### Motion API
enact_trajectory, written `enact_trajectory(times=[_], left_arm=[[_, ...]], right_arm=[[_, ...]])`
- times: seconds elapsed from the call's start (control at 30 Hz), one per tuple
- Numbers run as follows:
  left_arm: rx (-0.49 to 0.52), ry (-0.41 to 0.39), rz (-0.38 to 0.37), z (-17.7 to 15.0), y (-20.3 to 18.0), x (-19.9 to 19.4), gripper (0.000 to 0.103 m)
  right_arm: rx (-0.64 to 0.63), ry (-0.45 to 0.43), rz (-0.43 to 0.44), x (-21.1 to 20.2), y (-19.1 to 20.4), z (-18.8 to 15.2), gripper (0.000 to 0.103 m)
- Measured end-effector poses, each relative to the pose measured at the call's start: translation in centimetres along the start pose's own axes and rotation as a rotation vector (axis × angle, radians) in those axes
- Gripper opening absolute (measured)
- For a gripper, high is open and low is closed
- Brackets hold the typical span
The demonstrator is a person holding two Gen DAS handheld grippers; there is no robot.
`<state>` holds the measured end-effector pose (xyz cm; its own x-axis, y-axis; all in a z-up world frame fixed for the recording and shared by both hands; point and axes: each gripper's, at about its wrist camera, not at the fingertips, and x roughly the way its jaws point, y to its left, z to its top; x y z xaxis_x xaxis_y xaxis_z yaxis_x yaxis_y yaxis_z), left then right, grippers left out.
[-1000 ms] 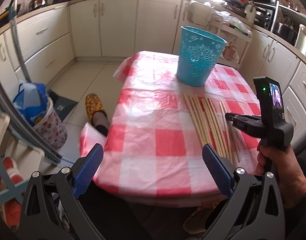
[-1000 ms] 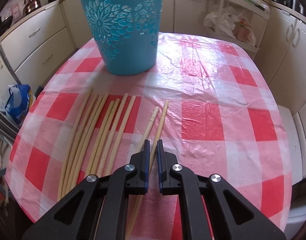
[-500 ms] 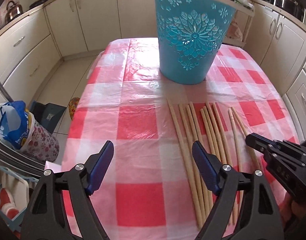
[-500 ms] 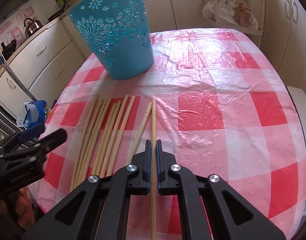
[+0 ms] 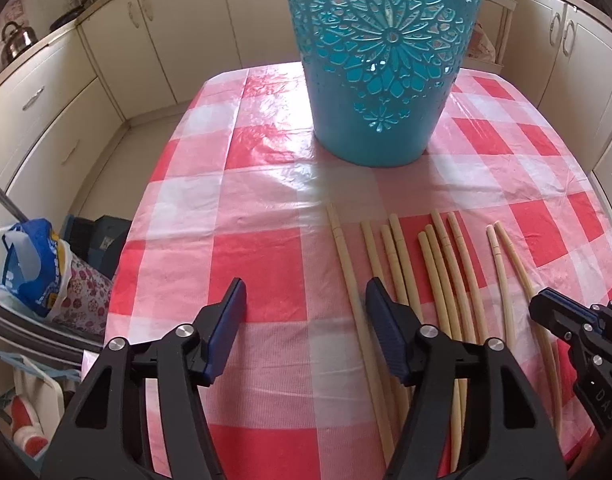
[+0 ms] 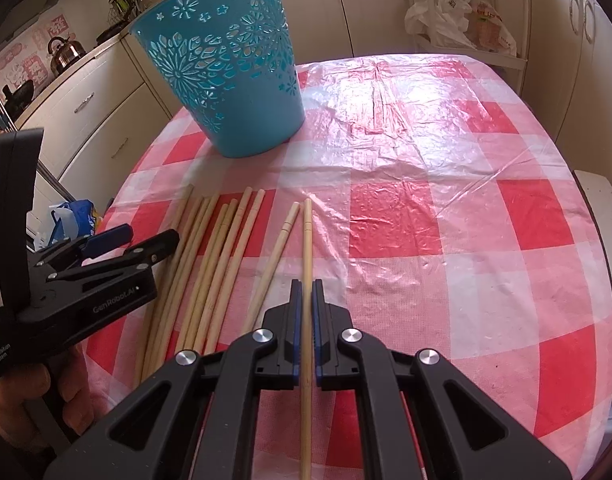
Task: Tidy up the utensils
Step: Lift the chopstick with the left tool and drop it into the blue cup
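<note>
Cream cabinets [image 5: 106, 64] ring the bench [image 5: 266, 264], which wears a red-and-white checked cloth; a kettle [image 6: 64, 54] sits on the far counter and a blue bag [image 5: 30, 268] lies on the floor to the left. The teal cut-out basket [image 5: 381, 64] stands upright beyond the chopsticks [image 5: 437, 276]; its inside is hidden. The right gripper [image 6: 306, 320] is clamped on one chopstick [image 6: 307, 240] at the row's right edge. The left gripper [image 5: 306, 320], which a second ago hung back from the bench edge, now hovers over the row's left end, its jaws having just been closing, with the leftmost stick passing between them, unpinched.
</note>
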<state>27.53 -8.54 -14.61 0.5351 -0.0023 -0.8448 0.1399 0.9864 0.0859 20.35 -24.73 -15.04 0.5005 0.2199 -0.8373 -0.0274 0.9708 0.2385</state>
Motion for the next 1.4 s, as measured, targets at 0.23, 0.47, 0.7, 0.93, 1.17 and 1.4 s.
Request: enact_trajectory(times=[0.23,0.47,0.7,0.93,1.17,1.4], left_arm=[[0.111,-0.013,-0.245,0.5,0.0,0.1,0.006],[0.23,0.03,-0.28,1.1,0.2,0.1,0.006],[0.302,0.022,-0.18,1.0,-1.6,-0.6,0.005],[0.075,-0.203,-0.453,2.5,4.3,-9.3,0.005],[-0.038,-0.54,-0.52,11.6,6.0,-15.0,0.005],[-0.171,-0.695,-0.441,20.3,4.6,-12.5,0.005]], right_arm=[[-0.038,-0.004,-0.024,0.1,0.4,0.0,0.006],[-0.033,0.003,-0.027,0.3,0.4,0.4,0.006],[-0.08,-0.002,-0.052,0.4,1.1,0.4,0.005],[0.107,-0.051,0.078,-1.0,-1.9,1.1,0.005],[0.221,-0.089,0.163,-1.3,-3.3,1.3,0.005],[0.257,-0.111,0.194,-1.6,-3.8,1.4,0.005]])
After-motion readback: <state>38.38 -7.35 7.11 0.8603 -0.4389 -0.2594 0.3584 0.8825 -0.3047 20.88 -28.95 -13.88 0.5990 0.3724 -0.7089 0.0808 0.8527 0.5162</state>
